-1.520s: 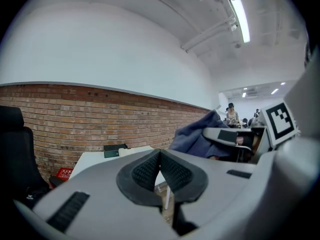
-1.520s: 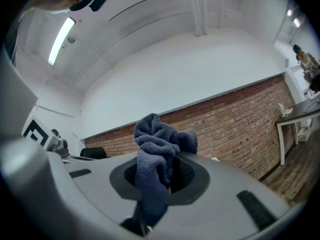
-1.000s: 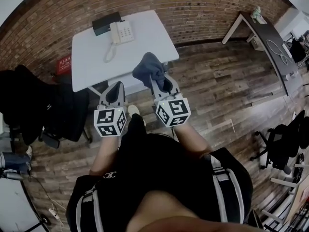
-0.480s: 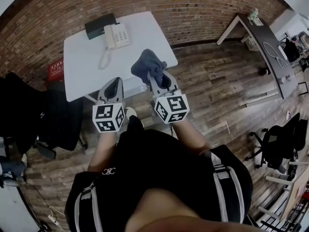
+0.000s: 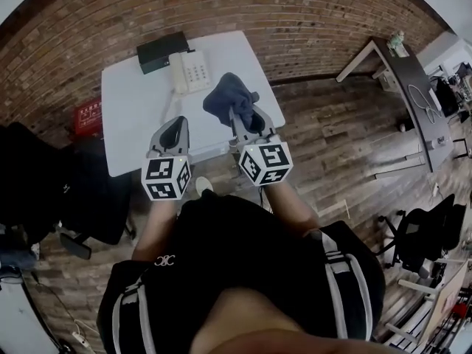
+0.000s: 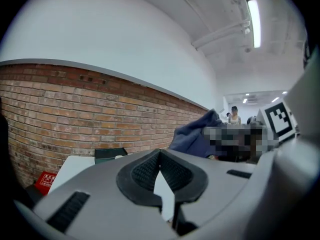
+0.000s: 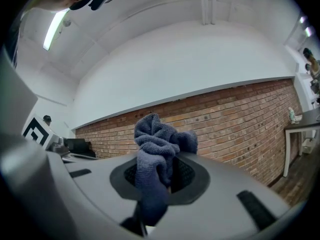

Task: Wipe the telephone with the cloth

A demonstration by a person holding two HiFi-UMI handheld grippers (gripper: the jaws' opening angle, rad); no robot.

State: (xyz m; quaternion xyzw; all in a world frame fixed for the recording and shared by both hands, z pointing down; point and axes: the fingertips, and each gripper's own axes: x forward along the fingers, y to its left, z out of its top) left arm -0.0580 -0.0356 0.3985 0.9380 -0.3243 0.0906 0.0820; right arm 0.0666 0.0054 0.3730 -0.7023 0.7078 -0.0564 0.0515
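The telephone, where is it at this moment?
In the head view the telephone sits near the far edge of the white table, just right of a black box.

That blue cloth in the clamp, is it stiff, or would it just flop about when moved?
Probably floppy: the cloth bunches into soft folds above the right gripper, whose jaws are pinched on it. Likely light too, since a small pinch holds the whole bundle up. Its looped, towel-like surface suggests it grips rather than slips.
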